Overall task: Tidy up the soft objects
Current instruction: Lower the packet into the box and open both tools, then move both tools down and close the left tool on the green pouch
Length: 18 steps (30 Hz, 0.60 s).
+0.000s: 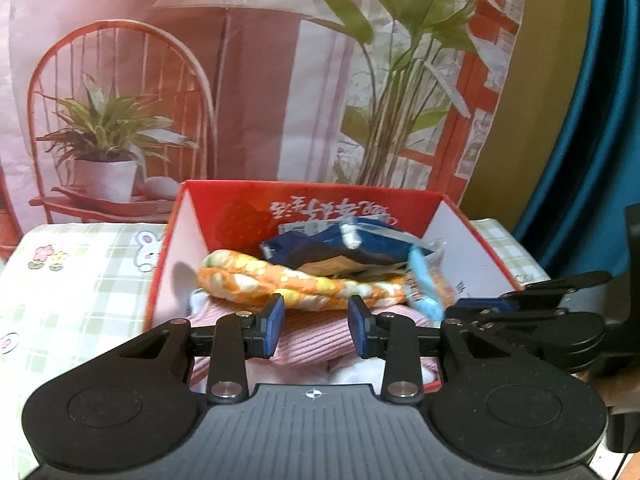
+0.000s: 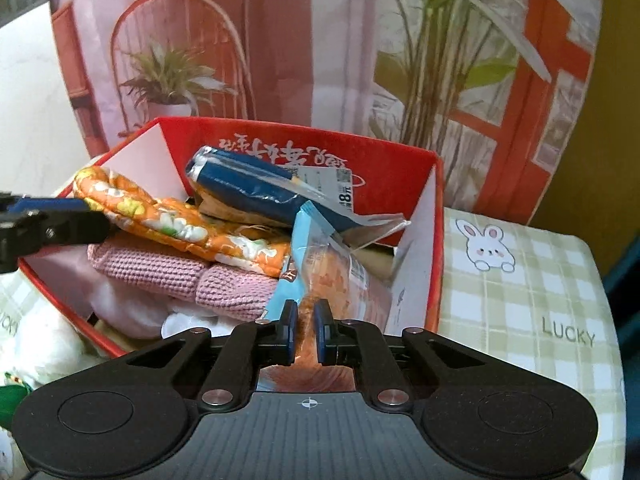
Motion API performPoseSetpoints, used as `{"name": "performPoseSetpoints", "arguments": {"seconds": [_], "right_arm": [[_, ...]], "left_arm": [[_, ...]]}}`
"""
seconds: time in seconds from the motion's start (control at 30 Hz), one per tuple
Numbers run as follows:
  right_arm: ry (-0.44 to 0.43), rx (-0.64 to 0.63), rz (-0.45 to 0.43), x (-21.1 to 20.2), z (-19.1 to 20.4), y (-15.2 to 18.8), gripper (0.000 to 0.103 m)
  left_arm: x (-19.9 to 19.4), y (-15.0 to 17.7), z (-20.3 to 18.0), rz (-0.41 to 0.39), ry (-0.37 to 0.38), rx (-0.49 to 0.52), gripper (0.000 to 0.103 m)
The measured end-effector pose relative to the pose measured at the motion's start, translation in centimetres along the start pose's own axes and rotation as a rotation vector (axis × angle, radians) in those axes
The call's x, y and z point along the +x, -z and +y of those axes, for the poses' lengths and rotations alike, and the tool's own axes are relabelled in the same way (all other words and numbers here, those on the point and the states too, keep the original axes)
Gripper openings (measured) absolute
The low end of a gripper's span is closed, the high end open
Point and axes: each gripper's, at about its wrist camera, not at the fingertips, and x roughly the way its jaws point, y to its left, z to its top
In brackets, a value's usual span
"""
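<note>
A red box (image 2: 400, 172) with white inner walls sits on the tabletop (image 2: 520, 280), which wears a green checked cloth with rabbit drawings, and it is heaped with soft things. Lowest in the pile lies a pink knitted cloth (image 2: 168, 272) over something white; an orange flowered pad (image 2: 160, 220) lies across it, and a dark blue packet (image 2: 248, 188) leans against the far wall above that. At the box's right side stands a light blue snack packet (image 2: 316, 264) with clear film showing something orange-brown inside. The right gripper (image 2: 305, 334) has its jaws nearly together, clamped on the near end of this snack packet. The left gripper (image 1: 316, 326) hovers over the pink knitted cloth at the near edge of the box, jaws partly apart; whether its pads touch the cloth cannot be told. Behind the box hangs a printed backdrop (image 1: 240, 80) of a chair, a lamp and potted plants.
</note>
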Motion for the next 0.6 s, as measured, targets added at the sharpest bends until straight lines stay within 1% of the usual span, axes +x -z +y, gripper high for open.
{"name": "performPoseSetpoints", "arguments": {"seconds": [0.07,0.13,0.17,0.3,0.37,0.43,0.5,0.6], "right_arm": [[0.026,-0.017,-0.004,-0.5,0.5,0.0,0.010],[0.047,-0.028,-0.020,-1.4,1.1,0.0,0.017],[0.047,-0.030,-0.038,-2.1,1.3,0.0,0.018],[0.017,-0.035,-0.113,-5.0,2.6,0.6,0.020],[-0.016,-0.023,-0.154,-6.6,3.3,1.3,0.021],[-0.063,0.000,-0.192,-8.1,3.9,2.2,0.027],[-0.089,0.014,-0.231,-9.2,4.7,3.3,0.029],[-0.117,0.041,-0.254,-10.1,5.6,5.3,0.030]], "left_arm": [[-0.5,0.0,0.5,-0.002,-0.008,0.000,0.037],[-1.0,0.1,0.9,-0.003,-0.015,-0.001,0.037],[-1.4,0.1,1.1,-0.005,-0.017,-0.001,0.037],[-3.1,0.6,1.9,-0.015,-0.029,0.005,0.037],[-4.3,1.1,2.5,-0.030,-0.027,0.003,0.037],[-5.4,1.8,3.2,-0.038,-0.032,-0.008,0.037],[-6.1,2.8,3.7,-0.025,-0.042,-0.021,0.037],[-7.2,4.6,4.4,-0.016,-0.058,-0.013,0.037]]}}
